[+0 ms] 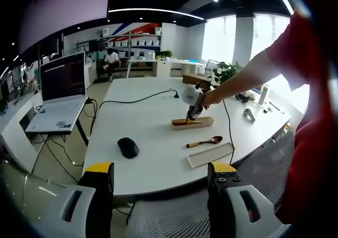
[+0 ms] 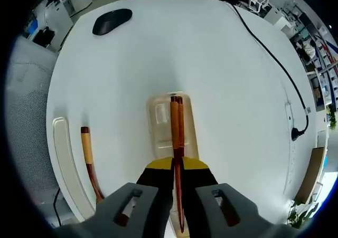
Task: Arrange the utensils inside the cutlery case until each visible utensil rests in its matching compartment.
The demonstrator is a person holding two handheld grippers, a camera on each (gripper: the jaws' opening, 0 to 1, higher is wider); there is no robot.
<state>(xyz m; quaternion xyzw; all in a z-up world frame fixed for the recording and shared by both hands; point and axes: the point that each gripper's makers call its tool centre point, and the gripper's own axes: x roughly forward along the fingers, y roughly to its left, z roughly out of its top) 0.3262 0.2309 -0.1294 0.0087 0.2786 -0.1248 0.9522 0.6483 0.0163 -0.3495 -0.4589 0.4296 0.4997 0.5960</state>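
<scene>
A pair of reddish-brown chopsticks (image 2: 176,123) is pinched in my right gripper (image 2: 177,167), which is shut on them. Their far ends lie along the right side of the pale open cutlery case (image 2: 158,123). Left of the case a wooden spoon (image 2: 87,154) with a yellow-banded handle lies on the table, its bowl hidden by my jaw. In the left gripper view the right gripper (image 1: 194,110), held in a person's hand, tilts down over the case (image 1: 203,123), with the spoon (image 1: 205,141) in front of it. My left gripper (image 1: 161,177) hangs open off the table's near edge, with nothing in it.
The case's pale lid (image 1: 210,154) (image 2: 64,161) lies near the table's edge beside the spoon. A black mouse (image 1: 128,147) (image 2: 112,20) sits further along the white table (image 1: 142,116). A black cable (image 2: 274,58) crosses it. A laptop (image 1: 60,90) stands on a side stand.
</scene>
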